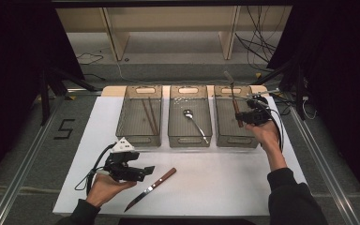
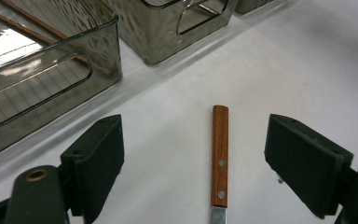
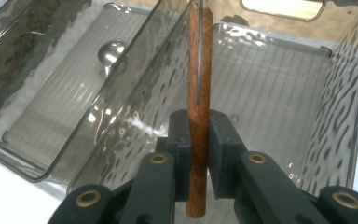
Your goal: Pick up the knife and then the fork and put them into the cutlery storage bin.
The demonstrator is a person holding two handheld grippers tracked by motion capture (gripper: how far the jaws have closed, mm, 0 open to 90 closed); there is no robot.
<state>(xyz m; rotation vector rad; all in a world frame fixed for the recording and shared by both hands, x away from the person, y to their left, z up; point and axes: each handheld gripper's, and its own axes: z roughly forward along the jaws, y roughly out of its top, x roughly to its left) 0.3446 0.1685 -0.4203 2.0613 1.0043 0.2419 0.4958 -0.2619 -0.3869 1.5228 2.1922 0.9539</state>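
The right hand-held gripper (image 3: 199, 140) pinches a knife (image 3: 199, 93) by its wooden handle above the right bin (image 1: 222, 136); lower it gently inside before letting go. The left hand-held gripper (image 2: 193, 163) is spread.

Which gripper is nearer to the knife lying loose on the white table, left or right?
Left. The left gripper sits beside the knife, its open jaws either side of the handle. The right gripper is far off over the right-hand bin, shut on a wooden-handled utensil.

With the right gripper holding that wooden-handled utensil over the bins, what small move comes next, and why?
Probably lower it and let go: the right gripper is shut on the wooden-handled knife, hanging above the right bin, whose floor looks bare. The other bins hold chopsticks and a spoon.
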